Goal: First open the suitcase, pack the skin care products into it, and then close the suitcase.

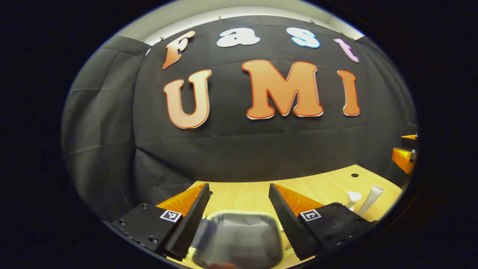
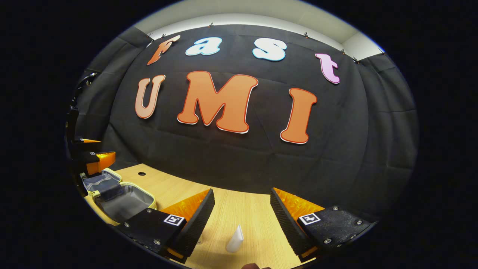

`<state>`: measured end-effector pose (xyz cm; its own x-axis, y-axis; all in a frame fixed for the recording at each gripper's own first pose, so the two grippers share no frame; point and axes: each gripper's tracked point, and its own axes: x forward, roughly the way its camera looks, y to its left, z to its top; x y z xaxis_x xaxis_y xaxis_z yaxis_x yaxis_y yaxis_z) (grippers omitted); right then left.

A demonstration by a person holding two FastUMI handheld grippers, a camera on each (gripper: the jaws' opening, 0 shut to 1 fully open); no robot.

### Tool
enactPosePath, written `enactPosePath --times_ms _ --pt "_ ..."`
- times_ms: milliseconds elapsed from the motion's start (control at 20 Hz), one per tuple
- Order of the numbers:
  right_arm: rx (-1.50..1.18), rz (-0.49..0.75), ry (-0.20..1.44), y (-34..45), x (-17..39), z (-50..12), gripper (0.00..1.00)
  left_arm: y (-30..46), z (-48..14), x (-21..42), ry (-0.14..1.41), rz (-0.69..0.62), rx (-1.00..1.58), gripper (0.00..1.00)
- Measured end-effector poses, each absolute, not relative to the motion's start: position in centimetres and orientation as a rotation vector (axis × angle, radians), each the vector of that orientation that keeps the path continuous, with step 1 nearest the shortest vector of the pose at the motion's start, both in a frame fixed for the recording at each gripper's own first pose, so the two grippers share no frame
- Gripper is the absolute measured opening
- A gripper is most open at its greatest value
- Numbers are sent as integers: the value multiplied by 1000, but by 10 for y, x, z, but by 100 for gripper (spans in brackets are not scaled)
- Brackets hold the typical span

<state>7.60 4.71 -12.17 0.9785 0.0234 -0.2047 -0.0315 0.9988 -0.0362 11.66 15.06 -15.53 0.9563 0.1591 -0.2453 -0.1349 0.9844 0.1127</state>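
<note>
the small pale-yellow suitcase with grey lining already lies open under the left gripper, whose jaws gape wide and empty. the right gripper, equally wide and empty, hovers over a white squeeze tube; packing and closing remain.

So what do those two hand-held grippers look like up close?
The left hand-held gripper and the right hand-held gripper look alike. Each has two wedge-shaped fingers with ridged, saw-like inner faces. Each finger sits on a black block with small screws and a little square black-and-white marker.
</note>
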Motion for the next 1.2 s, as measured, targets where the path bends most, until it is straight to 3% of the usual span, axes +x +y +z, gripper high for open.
enactPosePath --times_ms 500,850,1200 --pt "-27 27 291 26 63 -158 96 51 -184 127 315 -49 98 99" --pt "-34 11 350 11 59 -179 96 -26 -253 122 412 -258 152 100" --pt "-78 22 377 -5 55 -186 96 -66 -323 122 526 -316 141 100"
